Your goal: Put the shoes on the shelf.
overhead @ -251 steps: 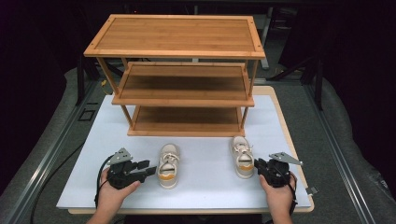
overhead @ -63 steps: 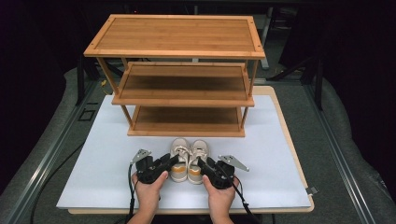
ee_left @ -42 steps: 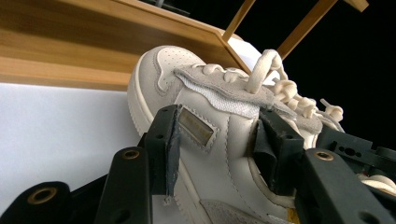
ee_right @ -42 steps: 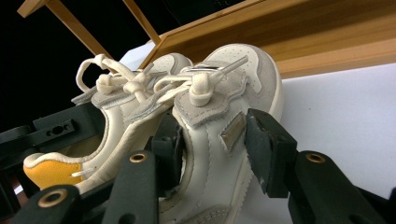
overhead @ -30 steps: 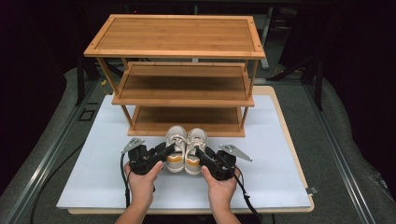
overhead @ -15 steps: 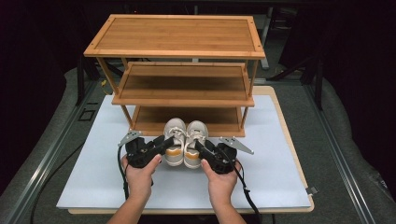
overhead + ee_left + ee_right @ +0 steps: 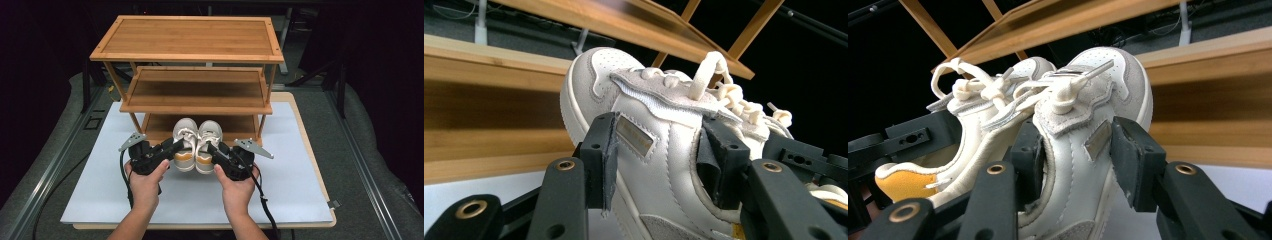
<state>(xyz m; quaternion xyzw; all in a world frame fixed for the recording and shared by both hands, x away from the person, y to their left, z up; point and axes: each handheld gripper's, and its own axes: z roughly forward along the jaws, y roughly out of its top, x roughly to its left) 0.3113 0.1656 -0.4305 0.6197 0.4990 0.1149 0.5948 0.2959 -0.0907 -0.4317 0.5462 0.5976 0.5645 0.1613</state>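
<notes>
The left gripper [image 7: 172, 148] has its two black jaws squeezed on the sides of the left shoe [image 7: 184, 142]. In the left gripper view, the pads [image 7: 605, 155] press right on the white side of that shoe [image 7: 659, 145], one on each side. The right gripper [image 7: 214, 150] holds the right shoe [image 7: 208, 143] the same way. In the right gripper view, its pads [image 7: 1135, 160] push on both sides of that shoe [image 7: 1088, 130].

The two shoes are side by side and touch each other. Their toes point at the wooden shelf rack [image 7: 190, 55]. They are white with light laces, and there is orange inside at the heel. The shoes are held up off the white mat [image 7: 300, 185], just in front of the bottom shelf of the rack.

A hand holds each gripper from behind. The left hand [image 7: 146, 181] is near the front edge of the table [image 7: 320, 165], a bit left of the middle. The right hand [image 7: 237, 187] is just beside it, a bit right of the middle.

The rack stands at the back of the mat. It has three shelves. A black cable [image 7: 267, 210] hangs from the right gripper toward the front edge.
</notes>
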